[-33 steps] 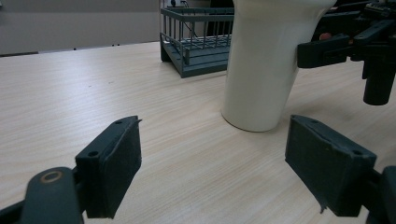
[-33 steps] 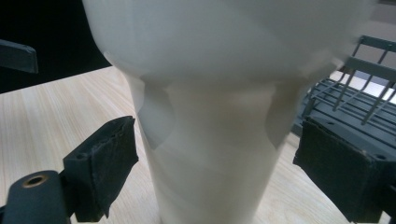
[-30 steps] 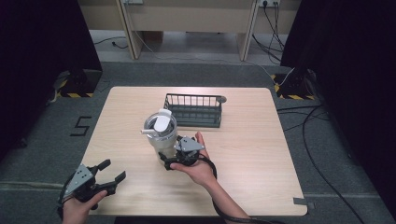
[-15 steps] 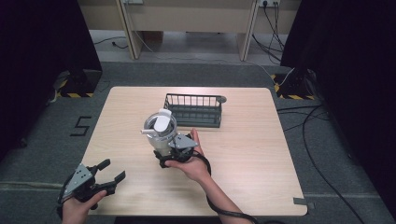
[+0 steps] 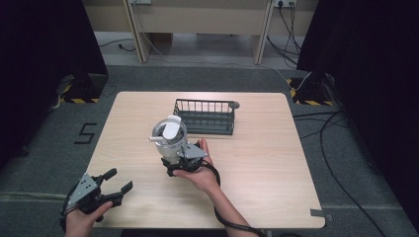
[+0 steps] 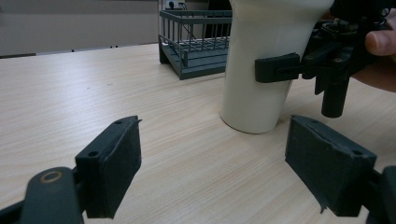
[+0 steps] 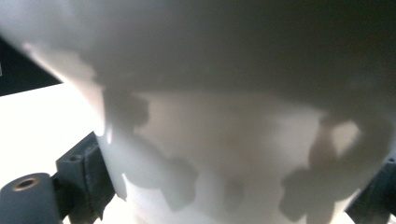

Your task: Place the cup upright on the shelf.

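Dark curtains framed the wooden surface (image 5: 257, 163) where the right gripper (image 5: 184, 159) clasped a white tumbler (image 5: 169, 138) standing near a wire rack (image 5: 205, 117); the left gripper (image 5: 101, 190) waited spread. Lifting appeared next.

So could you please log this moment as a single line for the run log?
right gripper: shut on white cup | left gripper: open, idle | cup upright on table | wire rack behind

in the right gripper view the white cup (image 7: 224, 140) sits so close that it blurs, its rim and base cut off by the edges. in the left gripper view the cup's top runs past the upper edge. from above, the right tool (image 5: 182, 159) is partly covered by the hand (image 5: 197, 173), its jaw tips hidden.
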{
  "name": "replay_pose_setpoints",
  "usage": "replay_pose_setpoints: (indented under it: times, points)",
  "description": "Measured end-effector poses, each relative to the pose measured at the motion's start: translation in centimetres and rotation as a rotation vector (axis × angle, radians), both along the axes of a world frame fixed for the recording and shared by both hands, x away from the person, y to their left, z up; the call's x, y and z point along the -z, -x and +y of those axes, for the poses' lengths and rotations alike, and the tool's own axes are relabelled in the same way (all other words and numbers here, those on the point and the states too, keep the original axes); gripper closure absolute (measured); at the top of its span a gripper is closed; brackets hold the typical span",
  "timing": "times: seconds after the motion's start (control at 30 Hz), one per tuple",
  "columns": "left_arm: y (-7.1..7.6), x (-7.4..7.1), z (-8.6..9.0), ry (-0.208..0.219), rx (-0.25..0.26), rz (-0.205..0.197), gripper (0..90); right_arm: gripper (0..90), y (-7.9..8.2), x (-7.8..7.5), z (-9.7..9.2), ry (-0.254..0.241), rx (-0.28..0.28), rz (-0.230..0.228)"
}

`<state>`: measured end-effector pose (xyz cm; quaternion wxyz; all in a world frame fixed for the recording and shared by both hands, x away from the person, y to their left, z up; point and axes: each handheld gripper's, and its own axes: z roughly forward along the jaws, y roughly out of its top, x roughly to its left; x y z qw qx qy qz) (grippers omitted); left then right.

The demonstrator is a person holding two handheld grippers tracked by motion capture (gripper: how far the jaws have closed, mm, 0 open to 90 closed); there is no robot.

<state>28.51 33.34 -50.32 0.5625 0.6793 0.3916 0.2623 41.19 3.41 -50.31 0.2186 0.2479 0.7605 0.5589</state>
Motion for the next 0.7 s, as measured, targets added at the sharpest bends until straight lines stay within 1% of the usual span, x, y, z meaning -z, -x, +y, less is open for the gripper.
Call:
replay_pose_setpoints:
  times: [0.27, 0.7]
  points:
    - [0.0, 0.02, -0.08, 0.003, 0.005, 0.001, 17.6, 11.1, -0.02, 0.12, -0.06, -0.01, -0.003, -0.011]
    - [0.0, 0.01, 0.0, 0.01, 0.002, 0.0, 17.8, 11.4, 0.04, -0.11, 0.1, -0.001, 0.007, -0.002]
